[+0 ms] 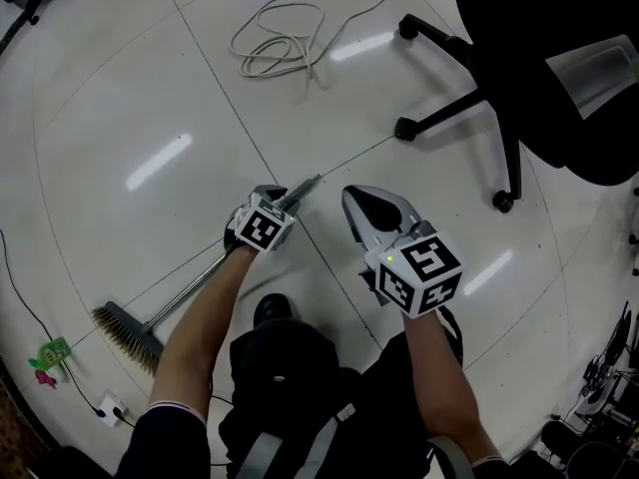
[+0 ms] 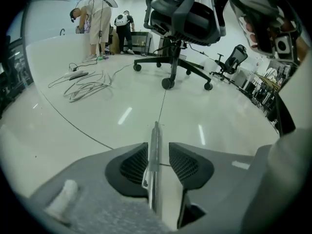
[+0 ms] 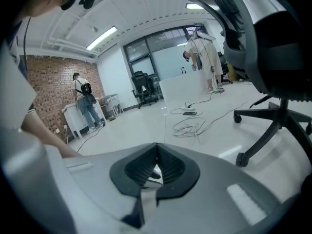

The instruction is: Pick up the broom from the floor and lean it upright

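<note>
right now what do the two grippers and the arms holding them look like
The left gripper and right gripper have pale grey moulded bodies with black ribbed pads. Each carries a white cube with black square markers. The right one shows a small green light. The person wears dark short sleeves.

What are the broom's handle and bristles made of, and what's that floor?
Broom handle: likely metal, silvery with a bright sheen. Bristles: tan, stiff-looking fibres; plastic or natural, unclear. Floor: pale glossy tiles, judging by the bright reflected streaks and thin joint lines.
</note>
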A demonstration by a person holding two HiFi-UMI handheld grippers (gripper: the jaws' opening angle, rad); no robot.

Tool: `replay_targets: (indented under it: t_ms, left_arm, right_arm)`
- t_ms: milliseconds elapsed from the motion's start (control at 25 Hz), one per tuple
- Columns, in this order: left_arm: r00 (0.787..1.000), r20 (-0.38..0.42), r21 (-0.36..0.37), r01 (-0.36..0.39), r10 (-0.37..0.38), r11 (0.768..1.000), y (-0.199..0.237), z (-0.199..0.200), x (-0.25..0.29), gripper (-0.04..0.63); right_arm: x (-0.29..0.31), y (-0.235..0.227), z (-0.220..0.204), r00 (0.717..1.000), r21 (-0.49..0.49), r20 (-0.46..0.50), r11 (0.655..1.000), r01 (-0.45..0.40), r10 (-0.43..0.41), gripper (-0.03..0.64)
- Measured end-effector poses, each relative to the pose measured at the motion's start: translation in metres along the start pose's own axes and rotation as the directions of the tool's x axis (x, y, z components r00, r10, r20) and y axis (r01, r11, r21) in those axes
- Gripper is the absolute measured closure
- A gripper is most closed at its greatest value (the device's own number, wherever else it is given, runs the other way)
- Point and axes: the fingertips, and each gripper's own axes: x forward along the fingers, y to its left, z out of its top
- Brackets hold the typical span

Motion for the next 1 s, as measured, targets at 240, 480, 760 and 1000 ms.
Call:
replay_targets:
  t_ms: [240,480,760,1000]
  left_arm:
    - [0.995,-0.094,0.024,0.021,-0.018,0.999,0.005,-0.028,0.037,0.453]
    - [0.991,-0.136,0.059,0.022,-0.013,0.998,0.008,-0.04,0.046,0.492]
    - [0.996,-0.087,0.049,0.024,-0.02,0.999,0.006,-0.005,0.005,0.502]
    - [0.998,0.044,0.062,-0.037,0.035,0.997,0.005,0.072,-0.092,0.505]
  right_arm:
    - [-0.001,-0.018,-0.013,0.999,0.025,-0.022,0.999,0.037,-0.037,0.614]
    - [-0.002,-0.024,-0.013,0.998,0.026,-0.021,0.998,0.057,-0.056,0.614]
    - [-0.015,-0.016,0.006,0.998,0.04,-0.017,0.998,0.055,-0.054,0.614]
    - [-0.048,0.014,0.062,1.0,0.07,0.003,0.997,0.027,-0.028,0.614]
